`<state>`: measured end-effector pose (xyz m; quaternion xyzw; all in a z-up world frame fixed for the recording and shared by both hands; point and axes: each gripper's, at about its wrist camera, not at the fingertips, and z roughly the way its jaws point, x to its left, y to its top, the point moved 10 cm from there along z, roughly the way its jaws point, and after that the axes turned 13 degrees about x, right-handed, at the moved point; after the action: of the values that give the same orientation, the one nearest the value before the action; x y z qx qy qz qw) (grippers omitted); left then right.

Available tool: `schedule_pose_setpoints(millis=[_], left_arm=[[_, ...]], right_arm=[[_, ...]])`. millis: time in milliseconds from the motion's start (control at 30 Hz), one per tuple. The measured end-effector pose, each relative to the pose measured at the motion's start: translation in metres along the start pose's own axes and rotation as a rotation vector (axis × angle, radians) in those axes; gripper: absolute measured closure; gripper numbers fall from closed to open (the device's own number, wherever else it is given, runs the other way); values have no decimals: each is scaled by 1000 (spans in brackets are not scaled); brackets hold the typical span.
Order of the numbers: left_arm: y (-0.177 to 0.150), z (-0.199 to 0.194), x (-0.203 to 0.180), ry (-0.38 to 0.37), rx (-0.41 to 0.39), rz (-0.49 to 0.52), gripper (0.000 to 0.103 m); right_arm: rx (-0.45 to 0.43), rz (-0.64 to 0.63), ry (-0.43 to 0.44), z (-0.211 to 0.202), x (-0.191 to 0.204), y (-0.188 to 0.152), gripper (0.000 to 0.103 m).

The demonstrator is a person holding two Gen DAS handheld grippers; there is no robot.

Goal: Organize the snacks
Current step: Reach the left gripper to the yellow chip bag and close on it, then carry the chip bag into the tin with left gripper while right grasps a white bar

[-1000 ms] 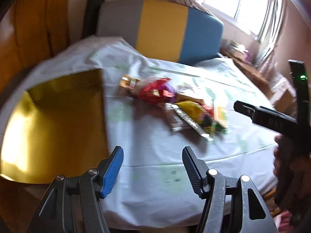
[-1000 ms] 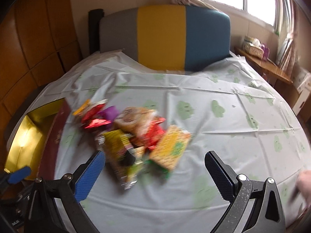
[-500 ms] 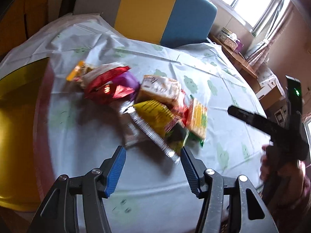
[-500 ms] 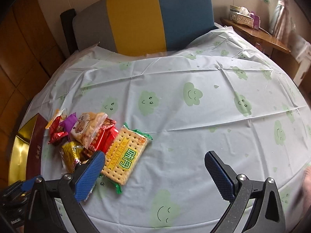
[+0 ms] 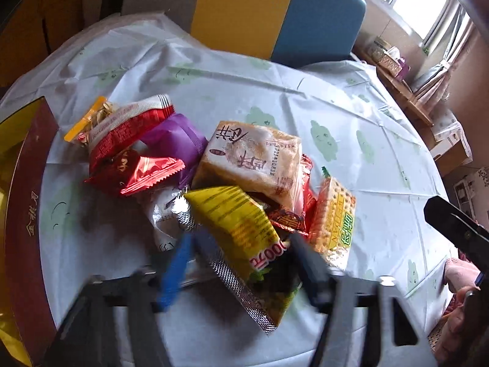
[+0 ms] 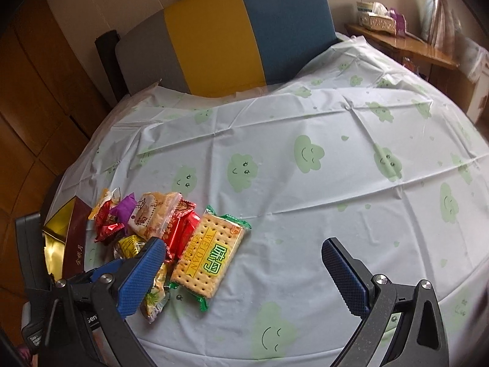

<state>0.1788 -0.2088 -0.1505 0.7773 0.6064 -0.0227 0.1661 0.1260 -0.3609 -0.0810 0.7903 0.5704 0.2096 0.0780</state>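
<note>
1. A maroon-walled box with a gold lining (image 5: 29,189) is seen at the left edge of the tabletop (image 6: 305,183).
2. Just right of it, the snack pile is heaped: red packets (image 5: 128,128), a purple packet (image 5: 177,140), a rice-cracker pack (image 5: 253,159).
3. The left gripper (image 5: 241,260) is set astride the yellow packet (image 5: 238,226); its jaws have just been closing, contact blurred, not confirmed.
4. A cracker pack (image 6: 207,257) lies at the pile's right.
5. The right gripper (image 6: 244,275) is held with jaws wide apart, nothing gripped.

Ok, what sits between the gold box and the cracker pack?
The snack pile fills it, gold box to cracker pack; left wrist view.
</note>
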Motion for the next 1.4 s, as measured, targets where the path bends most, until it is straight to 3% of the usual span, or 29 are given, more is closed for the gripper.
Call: schedule_pose_setpoints(millis=[33, 67, 133, 367, 567, 800, 1033, 1167, 1400], left_arm=[[-1, -1, -2, -10, -3, 14, 68], [-4, -7, -4, -1, -26, 47, 74], [-12, -14, -8, 0, -41, 124, 77], [-58, -45, 5, -64, -62, 230, 80], [-95, -52, 32, -19, -73, 241, 79], [-98, -49, 40, -20, -111, 218, 79], [-98, -47, 43, -54, -124, 194, 79], [-99, -47, 46, -79, -131, 189, 79], [-98, -46, 50, -136, -128, 165, 79]], right_arm=[[-9, -8, -9, -2, 1, 0, 11], [-14, -14, -16, -3, 1, 1, 14], [-11, -21, -28, -2, 0, 0, 23], [10, -67, -42, 4, 7, -4, 28], [44, -127, -24, 11, 23, -15, 30], [88, -266, 48, 19, 79, -30, 50], [136, -591, 96, 33, 179, -26, 50], [166, -824, 26, 54, 231, -16, 49], [296, -1081, -93, 113, 274, 0, 33]])
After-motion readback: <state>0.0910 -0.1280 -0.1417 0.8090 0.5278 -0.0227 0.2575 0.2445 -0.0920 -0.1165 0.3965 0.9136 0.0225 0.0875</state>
